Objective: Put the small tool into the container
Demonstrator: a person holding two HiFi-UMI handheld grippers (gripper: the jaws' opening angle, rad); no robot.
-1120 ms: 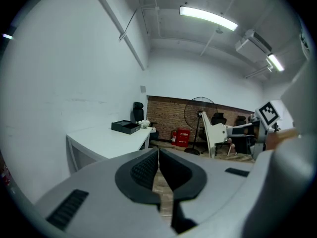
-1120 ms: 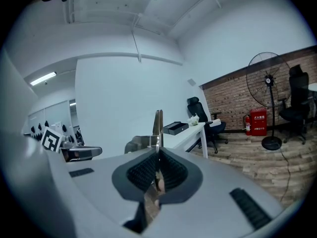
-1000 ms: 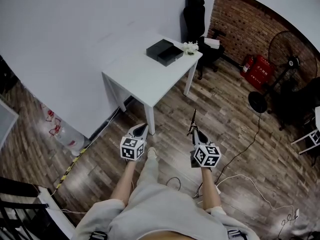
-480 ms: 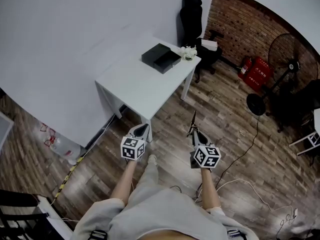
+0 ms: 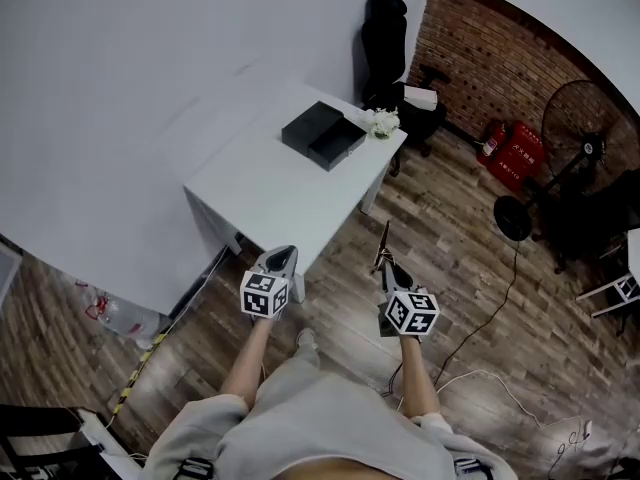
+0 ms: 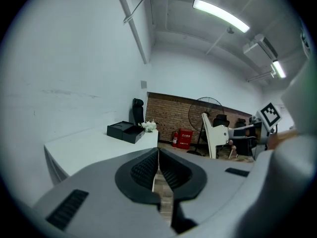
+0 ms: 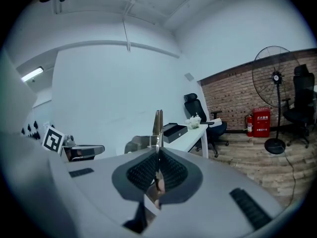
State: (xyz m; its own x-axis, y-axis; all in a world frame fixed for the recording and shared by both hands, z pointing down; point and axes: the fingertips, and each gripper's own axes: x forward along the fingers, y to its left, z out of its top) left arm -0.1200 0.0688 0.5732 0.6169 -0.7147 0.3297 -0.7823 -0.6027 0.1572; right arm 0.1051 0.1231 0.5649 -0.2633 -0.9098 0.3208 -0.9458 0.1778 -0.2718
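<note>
Head view with both gripper views. The right gripper (image 5: 387,264) has its jaws pressed together on the small tool (image 5: 385,240), a slim, flat strip of pale metal that looks like tweezers. The ribbed black pads (image 7: 142,170) clamp its lower end. The rest stands out straight beyond the jaw tips, narrow and slightly glossy, with a fine seam down its length (image 7: 157,124).

The left gripper (image 5: 282,259) is closed too. Its black grooved pads (image 6: 144,170) meet along a thin line with nothing between them. Both grippers have smooth grey moulded shells, and each bears a marker cube (image 5: 264,295) in black and white squares.

The container (image 5: 322,135) is a matte black rectangular box, open, with a shallow tray part beside a taller part. It sits ahead of the right gripper and to its left, well apart from the tool's tip, near the far end of a smooth white table (image 5: 262,182). A small bunch of white flowers (image 5: 383,122) is just beside the container, at the table's corner.

The floor (image 5: 452,258) beneath both grippers is dark wood-grain plank. Beyond the right gripper is a red brick wall (image 5: 488,53).
</note>
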